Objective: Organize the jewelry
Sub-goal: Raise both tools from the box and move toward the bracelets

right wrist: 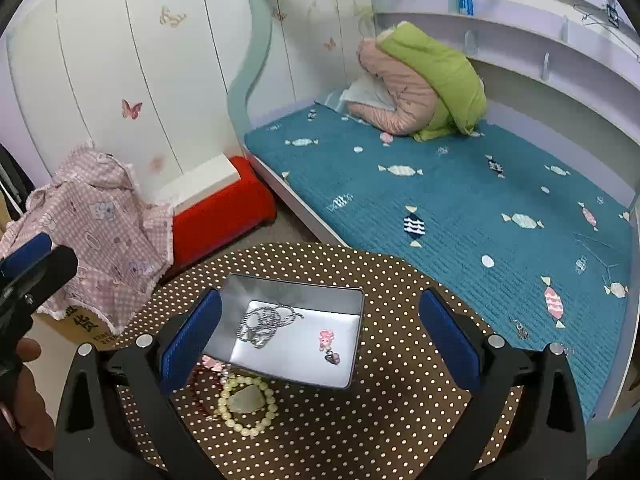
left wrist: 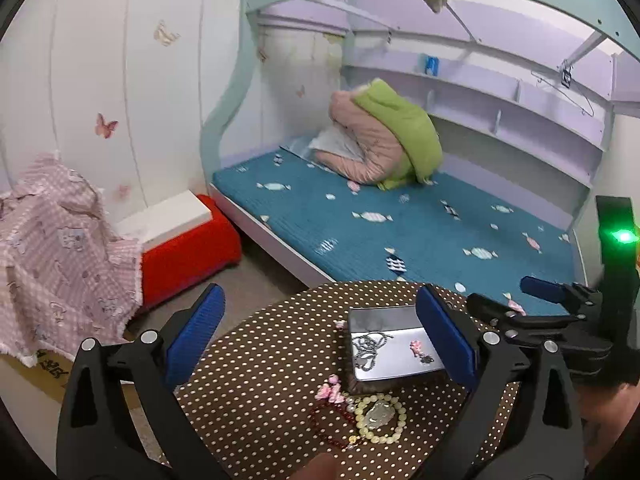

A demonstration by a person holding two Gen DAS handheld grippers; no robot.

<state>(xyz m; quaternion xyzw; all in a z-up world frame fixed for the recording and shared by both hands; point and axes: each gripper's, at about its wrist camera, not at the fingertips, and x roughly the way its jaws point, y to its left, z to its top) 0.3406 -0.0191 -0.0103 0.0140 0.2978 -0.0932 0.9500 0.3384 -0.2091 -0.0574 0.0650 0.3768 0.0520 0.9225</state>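
Tin box [right wrist: 352,312] on the polka-dot worktop [right wrist: 400,400] held a silver chain [right wrist: 266,322] and pink charm [right wrist: 327,340]; left gripper [left wrist: 320,340] and right gripper [right wrist: 320,340] gaped wide, empty.

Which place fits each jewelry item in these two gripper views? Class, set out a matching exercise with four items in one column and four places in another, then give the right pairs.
Items
1. silver chain
2. pink charm
3. cream bead bracelet
4. dark red bead string

Places
A. on the polka-dot table, ringed around a pale stone
B. inside the metal tin, near its right wall
C. on the table, left of the cream beads
D. inside the tin, towards its left side

Pairs: 1-D, 2-B, 3-A, 4-C
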